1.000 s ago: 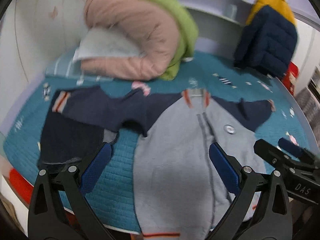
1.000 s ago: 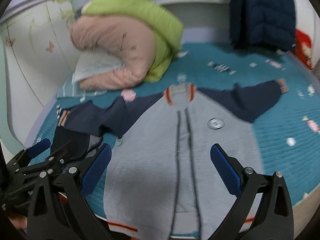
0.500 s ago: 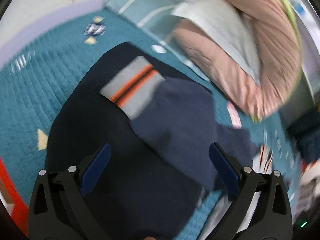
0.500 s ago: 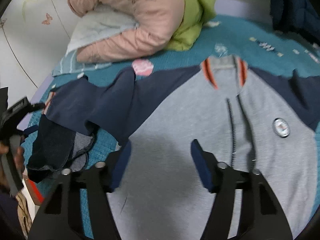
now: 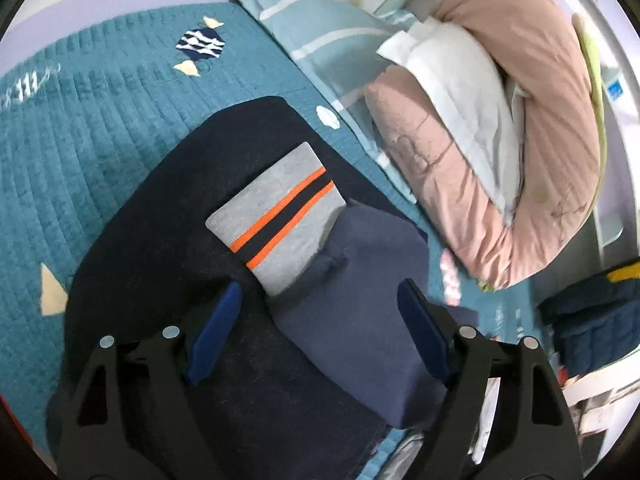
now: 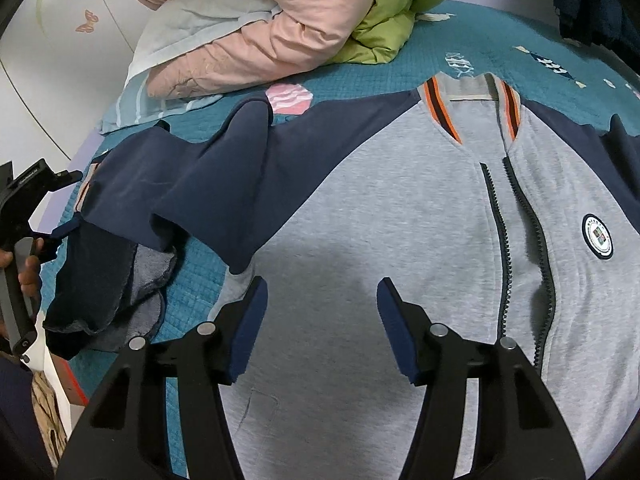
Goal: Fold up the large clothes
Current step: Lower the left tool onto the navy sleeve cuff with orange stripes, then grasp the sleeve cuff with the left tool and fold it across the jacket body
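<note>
A grey zip jacket [image 6: 400,216] with navy sleeves lies spread face up on the teal bed cover [image 6: 472,40]. Its navy left sleeve [image 5: 360,292] ends in a grey cuff with orange stripes [image 5: 280,216], resting on a dark navy cloth [image 5: 160,216]. My left gripper [image 5: 320,328] is open, just above the sleeve behind the cuff. My right gripper [image 6: 322,320] is open, low over the grey body near the left armpit. The left gripper's handle [image 6: 20,216] shows at the left edge of the right wrist view.
A pink and green quilt bundle [image 5: 500,140] with a white pillow [image 5: 452,92] lies at the head of the bed. A striped blue pillow [image 5: 320,28] lies beside it. A navy puffer coat [image 5: 592,320] hangs at the right. The bed edge is near the left gripper.
My left gripper has swung left and down onto the left sleeve cuff. My right gripper has moved in low over the jacket body and its jaws have narrowed a little.
</note>
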The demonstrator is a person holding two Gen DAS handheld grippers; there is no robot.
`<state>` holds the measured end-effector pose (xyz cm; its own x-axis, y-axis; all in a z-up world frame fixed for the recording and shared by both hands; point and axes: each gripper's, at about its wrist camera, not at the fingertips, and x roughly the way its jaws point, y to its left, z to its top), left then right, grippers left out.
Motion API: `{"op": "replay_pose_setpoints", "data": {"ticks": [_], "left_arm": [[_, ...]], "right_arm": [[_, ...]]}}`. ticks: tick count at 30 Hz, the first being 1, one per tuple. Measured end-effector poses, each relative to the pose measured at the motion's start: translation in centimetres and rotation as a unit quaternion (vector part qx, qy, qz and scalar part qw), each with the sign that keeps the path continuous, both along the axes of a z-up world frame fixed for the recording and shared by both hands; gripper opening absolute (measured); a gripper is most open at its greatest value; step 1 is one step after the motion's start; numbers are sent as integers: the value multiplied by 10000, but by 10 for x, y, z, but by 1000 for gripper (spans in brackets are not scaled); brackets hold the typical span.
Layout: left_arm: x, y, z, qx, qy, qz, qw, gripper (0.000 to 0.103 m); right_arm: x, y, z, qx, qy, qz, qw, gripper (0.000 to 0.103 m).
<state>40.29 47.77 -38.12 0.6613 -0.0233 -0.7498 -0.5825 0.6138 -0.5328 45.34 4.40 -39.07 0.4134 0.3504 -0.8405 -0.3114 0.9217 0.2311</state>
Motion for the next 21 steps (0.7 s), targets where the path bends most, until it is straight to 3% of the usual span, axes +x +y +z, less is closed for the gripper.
{"op": "replay_pose_setpoints", "data": {"ticks": [1, 2, 3, 6, 8, 12, 13, 14, 16, 17, 19, 21], "left_arm": [[1, 0, 0, 7, -17, -14, 10000, 76], [0, 1, 1, 12, -85, -21, 10000, 60], [0, 0, 3, 31, -128, -37, 9999, 58], [6, -2, 1, 145, 65, -148, 9998, 58], [10, 3, -10, -41, 122, -66, 9999, 59], [17, 2, -15, 2, 71, -30, 10000, 60], [19, 2, -14, 66, 48, -56, 10000, 52], [20, 2, -13, 166, 59, -85, 9998, 27], [17, 2, -8, 268, -87, -144, 9995, 17], [13, 1, -3, 298, -266, -157, 9991, 13], [5, -5, 17, 648, -472, -195, 9966, 12], [-4, -12, 40, 738, -813, -301, 9935, 12]], "right_arm": [[0, 0, 0, 10, 16, 4, 10000, 55], [0, 1, 0, 10, 23, 19, 10000, 55], [0, 2, 0, 4, 24, 39, 10000, 55], [0, 3, 1, 7, 7, 90, 10000, 57], [2, 4, 0, 17, 14, 99, 9999, 57], [5, 6, 2, 83, -38, 111, 9999, 57], [6, 8, 2, 83, -69, 122, 9999, 57], [8, 10, 3, 84, -112, 121, 9998, 57], [13, 13, 1, -43, -177, 85, 9998, 57], [18, 16, -2, -75, -153, 88, 9998, 54], [26, 20, -9, 26, -51, 159, 9999, 40], [34, 28, -15, 94, -13, 255, 9996, 27]]}}
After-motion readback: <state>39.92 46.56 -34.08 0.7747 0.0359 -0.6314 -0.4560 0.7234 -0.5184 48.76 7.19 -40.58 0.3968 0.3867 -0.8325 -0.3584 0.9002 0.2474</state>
